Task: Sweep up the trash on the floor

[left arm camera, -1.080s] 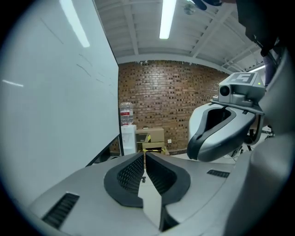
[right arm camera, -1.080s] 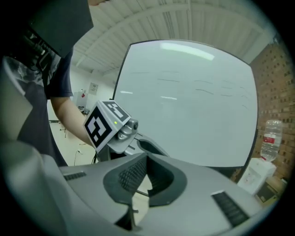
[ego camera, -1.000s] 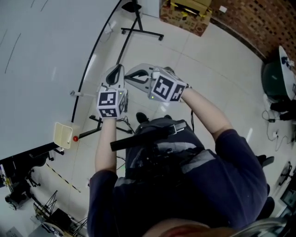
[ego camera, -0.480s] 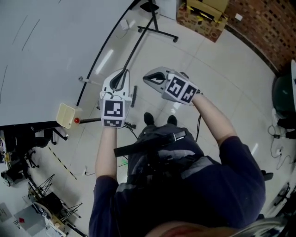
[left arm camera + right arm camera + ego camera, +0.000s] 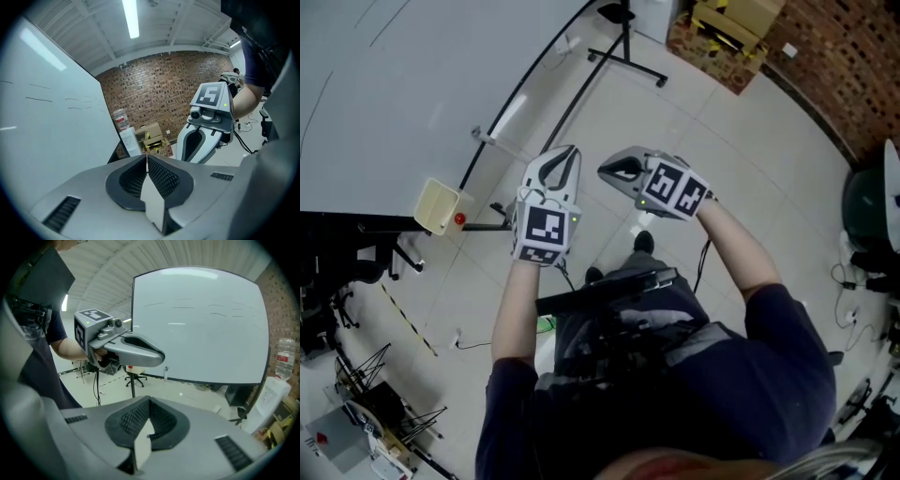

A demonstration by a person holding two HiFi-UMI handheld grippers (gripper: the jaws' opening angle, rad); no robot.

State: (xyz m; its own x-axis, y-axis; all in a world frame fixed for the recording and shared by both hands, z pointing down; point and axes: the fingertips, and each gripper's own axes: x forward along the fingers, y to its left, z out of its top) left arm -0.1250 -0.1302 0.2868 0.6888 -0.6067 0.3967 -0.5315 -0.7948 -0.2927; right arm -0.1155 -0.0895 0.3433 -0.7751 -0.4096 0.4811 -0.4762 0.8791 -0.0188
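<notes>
No trash or sweeping tool shows in any view. In the head view my left gripper and right gripper are held side by side at chest height above the pale tiled floor, both shut and empty. The left gripper view shows its jaws pressed together, with the right gripper just to the right. From the right gripper view its own shut jaws point toward the whiteboard, and the left gripper hangs at upper left.
A large whiteboard on a black wheeled stand fills the left. Cardboard boxes stand by the brick wall. A beige box with a red button sits near the board. Cables and a dark green round object lie at right.
Both grippers have drifted right and lower in the head view, and the left one has rolled. The view has swung, so the beige box sits higher. Both jaws stay shut.
</notes>
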